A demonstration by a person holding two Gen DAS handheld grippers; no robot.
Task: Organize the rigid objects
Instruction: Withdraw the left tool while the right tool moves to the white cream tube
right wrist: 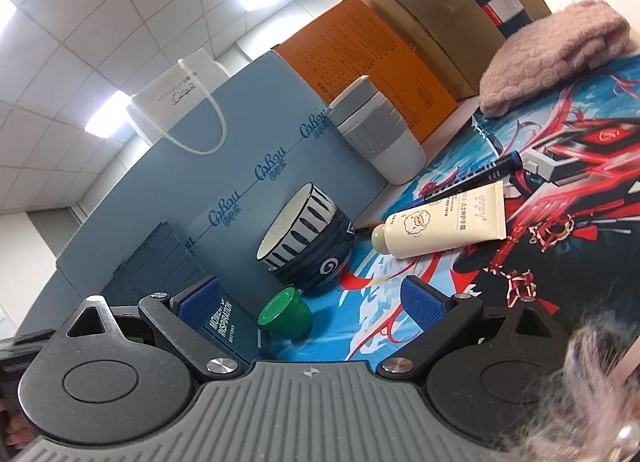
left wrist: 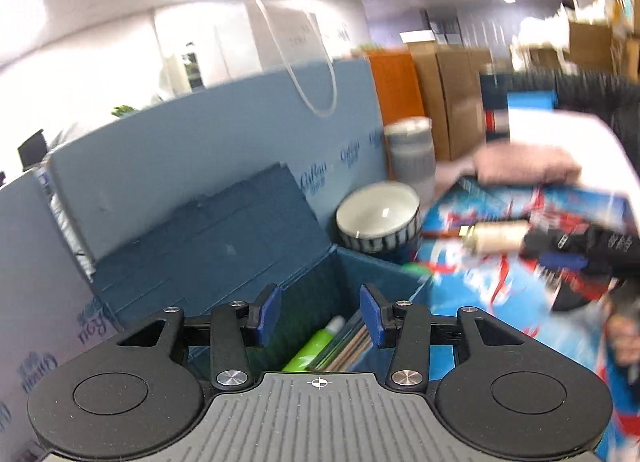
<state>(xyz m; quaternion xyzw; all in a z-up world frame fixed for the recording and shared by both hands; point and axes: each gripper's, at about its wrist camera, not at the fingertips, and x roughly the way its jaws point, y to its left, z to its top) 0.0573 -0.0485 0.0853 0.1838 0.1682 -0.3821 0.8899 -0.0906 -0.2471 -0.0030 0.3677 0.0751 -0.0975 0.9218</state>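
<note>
My left gripper hangs open over an open dark blue box, with nothing between its blue pads. Inside the box lie a green tube and several thin sticks. My right gripper is open low over the printed mat. A small green pot lies between its fingers, untouched, beside the box. Beyond it stand a striped bowl, a cream tube, a dark pen and a grey-and-white cup.
A light blue gift bag walls the back, with an orange box and a cardboard box beside it. A pink knitted hat lies at the mat's far end. A fuzzy sleeve fills the lower right corner.
</note>
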